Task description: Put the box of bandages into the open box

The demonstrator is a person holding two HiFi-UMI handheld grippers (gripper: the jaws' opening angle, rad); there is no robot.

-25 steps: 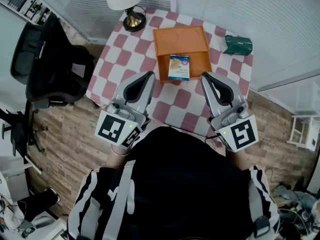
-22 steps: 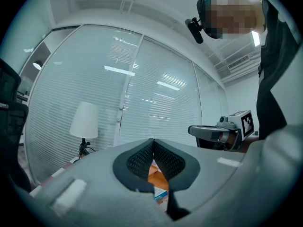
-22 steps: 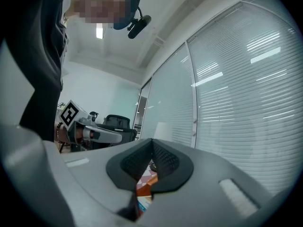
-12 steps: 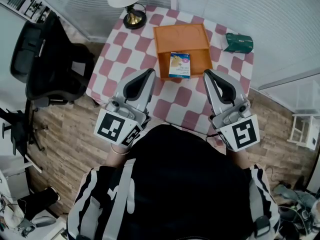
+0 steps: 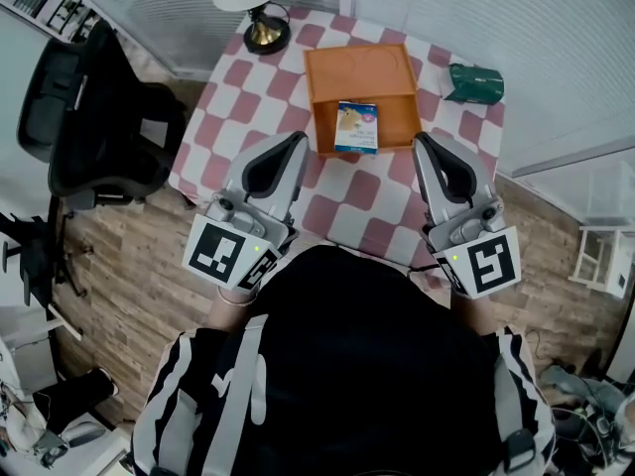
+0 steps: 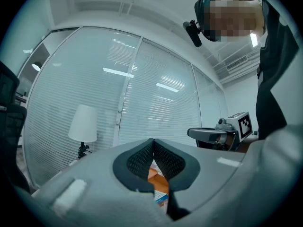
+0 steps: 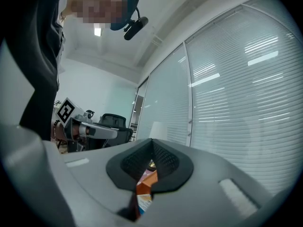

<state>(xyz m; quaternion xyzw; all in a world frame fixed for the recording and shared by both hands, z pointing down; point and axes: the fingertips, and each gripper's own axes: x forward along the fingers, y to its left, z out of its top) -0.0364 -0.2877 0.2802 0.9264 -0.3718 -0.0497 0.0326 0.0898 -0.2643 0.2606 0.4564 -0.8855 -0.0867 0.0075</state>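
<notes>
A small table (image 5: 213,157) under a pink-and-white checked cloth fills the upper middle of the head view. It stands on a wooden floor (image 5: 119,266), with glass walls and shut blinds (image 5: 556,28) along its far side. A lamp (image 5: 260,3) stands at the table's far left corner, and a green packet (image 5: 474,84) lies near the right edge.

The open box (image 5: 359,67), orange, sits in the middle of the cloth. The box of bandages (image 5: 356,127) is inside it, in the near half, with its lower edge against the near wall.

The left gripper (image 5: 296,140) points at the open box's near left corner and the right gripper (image 5: 424,140) at its near right corner. Both are close to the box, with bare checked cloth between them. Each gripper view shows the two dark ribbed pads pressed together at the tips and pinching nothing.

The table's near edge runs under the grippers, close to the person's dark top (image 5: 347,365). A black office chair (image 5: 94,117) stands well apart at the upper left, and floor lies open between it and the table's left edge. A white stand (image 5: 605,256) is at the right edge of the frame.
</notes>
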